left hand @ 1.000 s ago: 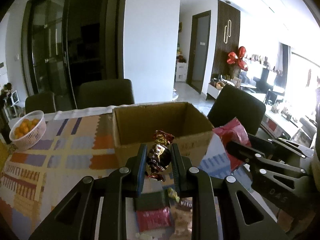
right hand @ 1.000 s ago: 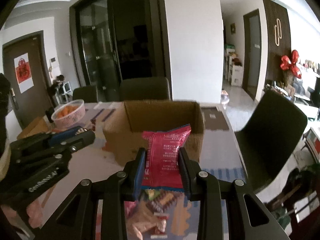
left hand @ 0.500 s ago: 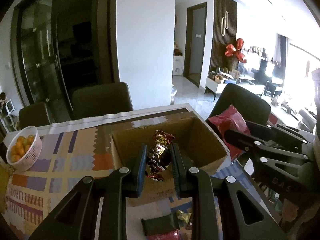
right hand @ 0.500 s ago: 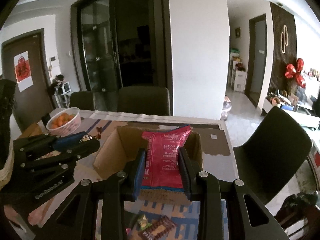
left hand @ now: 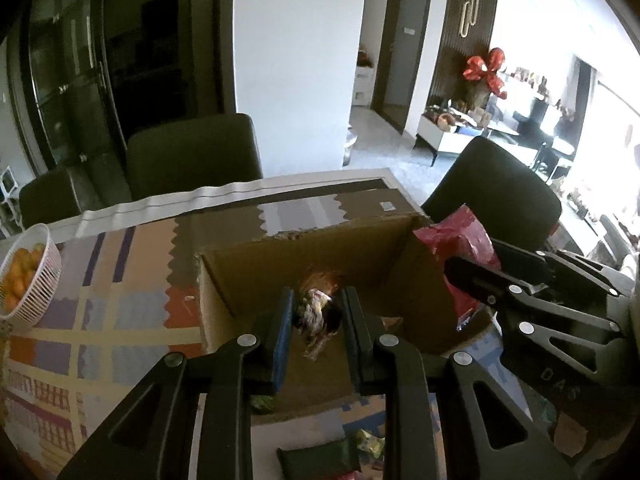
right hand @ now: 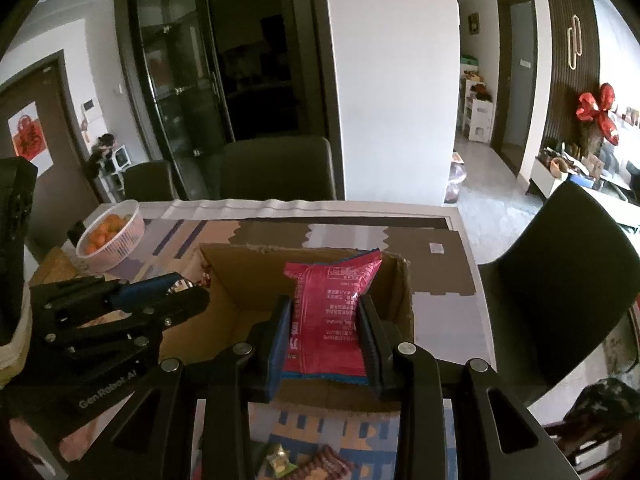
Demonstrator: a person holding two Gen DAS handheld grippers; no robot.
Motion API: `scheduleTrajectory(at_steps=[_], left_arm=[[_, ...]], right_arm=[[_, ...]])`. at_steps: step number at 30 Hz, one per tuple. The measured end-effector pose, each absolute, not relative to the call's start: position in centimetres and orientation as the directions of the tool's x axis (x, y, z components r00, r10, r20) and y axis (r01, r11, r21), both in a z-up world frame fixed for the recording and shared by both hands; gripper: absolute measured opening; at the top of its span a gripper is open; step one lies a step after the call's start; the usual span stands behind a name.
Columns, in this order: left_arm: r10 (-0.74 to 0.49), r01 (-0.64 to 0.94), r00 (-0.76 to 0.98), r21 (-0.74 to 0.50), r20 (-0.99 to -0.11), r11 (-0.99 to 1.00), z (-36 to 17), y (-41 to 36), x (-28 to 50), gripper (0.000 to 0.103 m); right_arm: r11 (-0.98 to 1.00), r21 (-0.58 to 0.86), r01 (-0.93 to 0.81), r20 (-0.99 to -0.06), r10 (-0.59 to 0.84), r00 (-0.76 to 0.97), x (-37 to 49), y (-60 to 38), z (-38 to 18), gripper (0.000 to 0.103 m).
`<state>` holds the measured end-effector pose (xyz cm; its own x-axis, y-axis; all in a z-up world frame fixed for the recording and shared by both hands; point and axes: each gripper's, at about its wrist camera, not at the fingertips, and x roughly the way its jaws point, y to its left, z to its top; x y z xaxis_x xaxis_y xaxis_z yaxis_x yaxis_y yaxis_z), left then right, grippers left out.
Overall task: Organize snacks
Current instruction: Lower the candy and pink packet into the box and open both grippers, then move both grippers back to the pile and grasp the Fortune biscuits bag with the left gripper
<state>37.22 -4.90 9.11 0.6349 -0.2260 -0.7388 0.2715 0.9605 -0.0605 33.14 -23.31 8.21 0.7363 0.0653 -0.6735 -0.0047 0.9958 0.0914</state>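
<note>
An open cardboard box (left hand: 256,268) (right hand: 240,276) stands on the patterned table. My left gripper (left hand: 316,312) is shut on a shiny foil-wrapped candy (left hand: 318,310) and hovers over the box's open top. My right gripper (right hand: 324,316) is shut on a pink snack packet (right hand: 332,312), held upright over the box's near right part. Each gripper shows in the other's view: the right gripper (left hand: 464,276) with its pink packet (left hand: 460,240) at the box's right wall, the left gripper (right hand: 188,292) at the box's left wall.
A white basket of oranges (left hand: 28,272) (right hand: 112,236) sits at the table's left. Loose snacks (left hand: 320,460) (right hand: 304,464) lie on the table in front of the box. Dark chairs (left hand: 192,160) (right hand: 560,280) stand behind and to the right.
Both grippers have moved forward with their snacks, from in front of the box to over its opening. Their grips have not changed.
</note>
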Motion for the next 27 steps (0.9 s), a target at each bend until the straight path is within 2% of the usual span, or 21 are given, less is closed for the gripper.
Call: scheduleTrajectory(at_steps=[1,2,4,13,17,27], left_arm=[[-0.212,0.262,0.640,-0.049,-0.738,0.964,9.2,-4.9,37.2,0.030],[-0.201,0.255,0.649,-0.040,-0.733,0.966,9.3,-4.8,37.0,0.040],[-0.195,0.249,0.665,-0.033,-0.721,0.968,9.6,-4.5,36.5,0.048],[-0.159,0.217,0.728,0.005,-0.667,0.976,11.0,-3.4,31.8,0.057],[-0.160,0.221,0.751,0.016,-0.641,0.975,11.4,-3.7,28.6,0.060],[-0.193,0.257,0.763,0.016,-0.617,0.966,11.5,-4.7,23.2,0.066]], right_arm=[[0.996,0.088,-0.001,-0.672,0.060,0.738,33.4,-23.3,8.1,0.035],[0.997,0.074,0.007,-0.672,0.045,0.739,33.5,-23.3,8.0,0.043],[0.998,0.057,0.021,-0.675,0.023,0.738,33.4,-23.2,7.8,0.053],[0.999,0.044,0.012,-0.641,0.020,0.767,29.1,-22.9,8.3,0.057],[0.999,0.050,0.010,-0.618,0.023,0.786,26.2,-22.7,8.7,0.062],[0.999,0.029,0.039,-0.581,-0.015,0.814,19.7,-23.0,9.1,0.062]])
